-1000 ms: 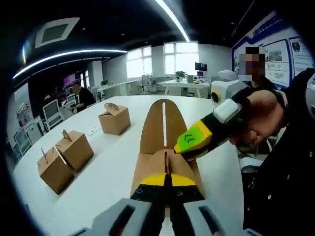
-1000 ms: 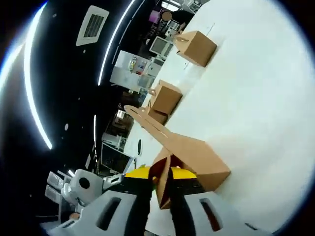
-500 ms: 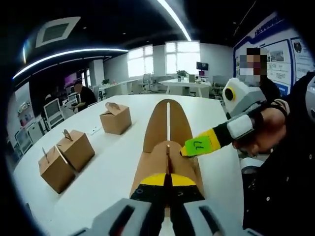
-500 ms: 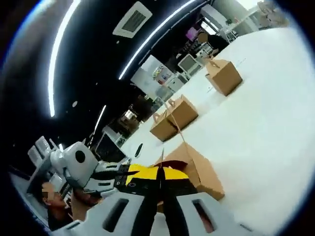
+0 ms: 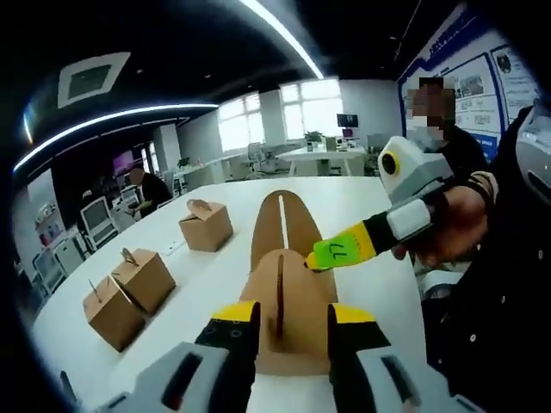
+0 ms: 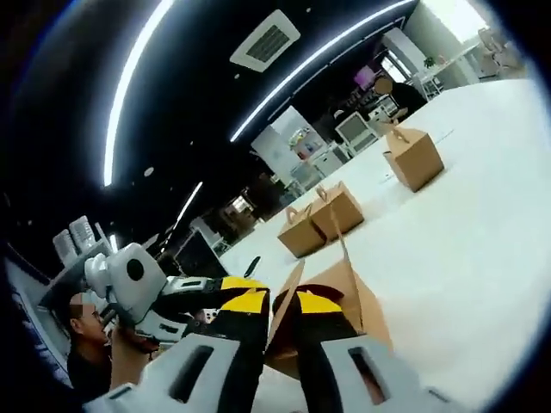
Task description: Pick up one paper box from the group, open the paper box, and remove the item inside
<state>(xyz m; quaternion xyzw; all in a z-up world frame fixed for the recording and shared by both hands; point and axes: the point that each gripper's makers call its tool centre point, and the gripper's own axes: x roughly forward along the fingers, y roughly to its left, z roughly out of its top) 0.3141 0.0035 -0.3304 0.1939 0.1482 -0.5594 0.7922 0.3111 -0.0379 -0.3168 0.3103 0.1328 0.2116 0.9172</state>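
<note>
A brown paper box (image 5: 288, 314) lies on the white table (image 5: 198, 292) with its long top flap (image 5: 280, 228) stretched away from me. My left gripper (image 5: 293, 317) stands open, its yellow-tipped jaws either side of an upright flap without touching it. From the right, my right gripper (image 5: 340, 251) reaches in with its green-and-yellow tip at the long flap's edge. In the right gripper view, the right gripper (image 6: 282, 303) is pinched on a flap of the same box (image 6: 349, 297), and the left gripper (image 6: 225, 284) shows at the left.
Three more shut paper boxes stand on the table: one further off (image 5: 207, 225) and a pair side by side (image 5: 146, 277) (image 5: 112, 311), also seen as box (image 6: 413, 157) and pair (image 6: 327, 219). A hand (image 5: 448, 232) holds the right gripper. Desks and monitors stand beyond the table.
My left gripper has opened and let go of the upright flap. The right gripper keeps hold of its flap, and its view has swung to show more of the room.
</note>
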